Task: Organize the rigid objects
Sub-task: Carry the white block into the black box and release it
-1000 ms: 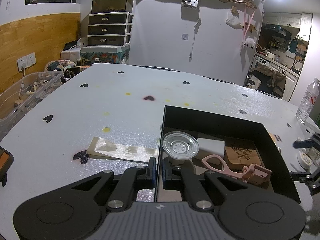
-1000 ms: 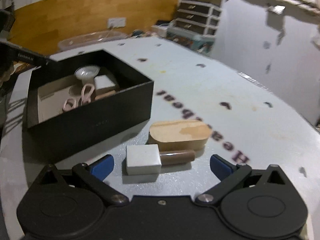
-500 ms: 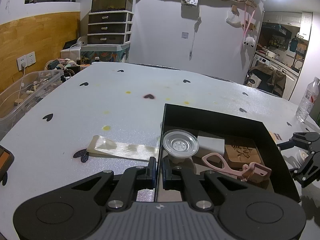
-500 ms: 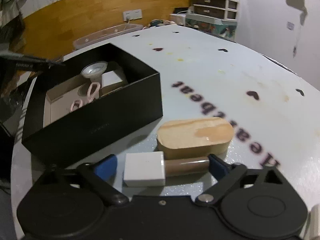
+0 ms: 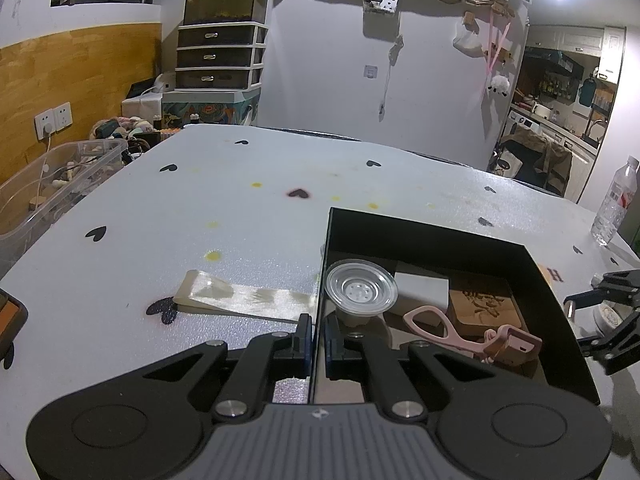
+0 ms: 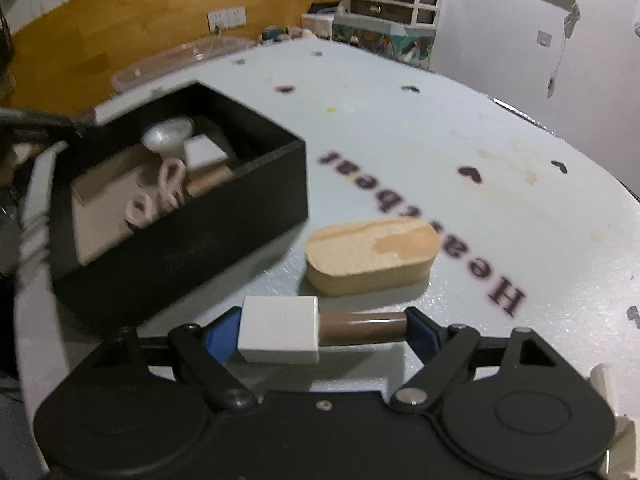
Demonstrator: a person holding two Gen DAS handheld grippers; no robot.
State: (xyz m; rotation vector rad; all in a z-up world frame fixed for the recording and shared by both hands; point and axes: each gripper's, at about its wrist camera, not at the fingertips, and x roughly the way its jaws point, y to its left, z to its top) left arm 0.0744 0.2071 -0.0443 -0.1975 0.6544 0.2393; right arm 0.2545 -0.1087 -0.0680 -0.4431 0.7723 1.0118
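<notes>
Item in hand: a white block with a brown cylindrical handle (image 6: 316, 330), lying on the white table (image 6: 480, 184) just in front of an oval wooden block (image 6: 370, 254) and beside the black box (image 6: 180, 248). We have the right gripper (image 6: 320, 330) set lengthwise around it, jaws closing, one blue pad at the white end and the other at the handle tip; they look at or very near contact, and the piece rests on the table, not lifted. To do this well, we judge the pads should meet both ends squarely so the handle does not pivot out, and the lift should clear the box wall before we carry it over. The left gripper (image 5: 316, 344) is clamped on the near wall of the black box, steadying it; inside lie a clear round cup (image 5: 362, 290), a white block, a wooden tile and pink scissors (image 5: 440, 326). Against the frame a second ago: our right jaws stood well apart from the piece and now bracket it; the left grip is unchanged.
</notes>
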